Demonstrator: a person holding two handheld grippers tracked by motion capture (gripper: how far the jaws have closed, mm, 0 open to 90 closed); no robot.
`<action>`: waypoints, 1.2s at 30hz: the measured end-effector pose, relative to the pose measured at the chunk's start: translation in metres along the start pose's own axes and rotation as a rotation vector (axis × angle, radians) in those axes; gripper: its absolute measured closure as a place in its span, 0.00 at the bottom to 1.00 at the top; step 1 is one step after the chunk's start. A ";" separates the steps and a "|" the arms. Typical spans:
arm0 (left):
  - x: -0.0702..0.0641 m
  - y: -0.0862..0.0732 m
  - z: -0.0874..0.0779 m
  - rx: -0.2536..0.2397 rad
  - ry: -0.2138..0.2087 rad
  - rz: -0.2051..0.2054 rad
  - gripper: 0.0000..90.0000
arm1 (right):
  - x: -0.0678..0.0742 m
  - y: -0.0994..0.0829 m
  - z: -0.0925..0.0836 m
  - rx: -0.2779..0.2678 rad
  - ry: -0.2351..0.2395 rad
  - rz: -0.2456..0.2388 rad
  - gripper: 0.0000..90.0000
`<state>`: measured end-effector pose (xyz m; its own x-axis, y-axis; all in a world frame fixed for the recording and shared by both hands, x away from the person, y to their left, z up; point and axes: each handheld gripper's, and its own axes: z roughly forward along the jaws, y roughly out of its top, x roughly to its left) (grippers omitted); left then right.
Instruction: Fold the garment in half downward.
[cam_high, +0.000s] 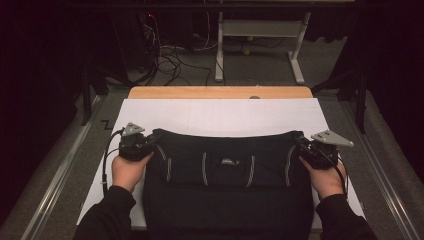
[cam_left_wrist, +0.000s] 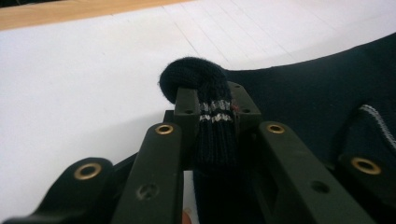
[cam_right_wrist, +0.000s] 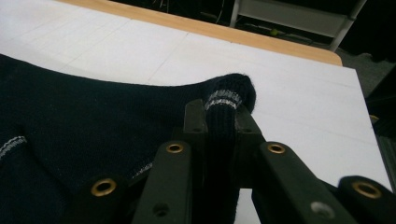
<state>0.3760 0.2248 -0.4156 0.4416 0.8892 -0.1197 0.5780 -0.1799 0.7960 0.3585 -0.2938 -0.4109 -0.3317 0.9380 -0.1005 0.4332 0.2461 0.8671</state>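
A dark navy knitted garment with thin white stripes lies spread on the white sheet that covers the table. My left gripper pinches the garment's far left corner, its jaws shut on the striped knit. At the far right corner my right gripper is shut on the knit in the same way. Both hands hold the grippers at the garment's two sides, and the cloth between them hangs low and slack over the sheet.
The wooden table edge shows beyond the white sheet. Behind it on the floor stand a white metal frame and tangled cables. Metal rails run along both sides of the table.
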 end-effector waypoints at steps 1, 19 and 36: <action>0.002 0.003 0.002 0.000 0.007 -0.007 0.82 | -0.001 0.002 0.003 -0.003 -0.008 -0.007 0.90; 0.021 0.025 0.033 -0.019 0.100 -0.064 0.81 | -0.005 0.036 0.044 -0.041 -0.052 -0.008 0.89; 0.038 0.006 0.050 0.065 0.095 -0.197 0.37 | -0.007 0.022 0.072 0.079 -0.051 0.037 0.50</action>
<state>0.4303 0.2366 -0.4451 0.2512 0.9448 -0.2103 0.6907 -0.0228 0.7228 0.4308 -0.2770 -0.4266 -0.2717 0.9576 -0.0952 0.5101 0.2272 0.8296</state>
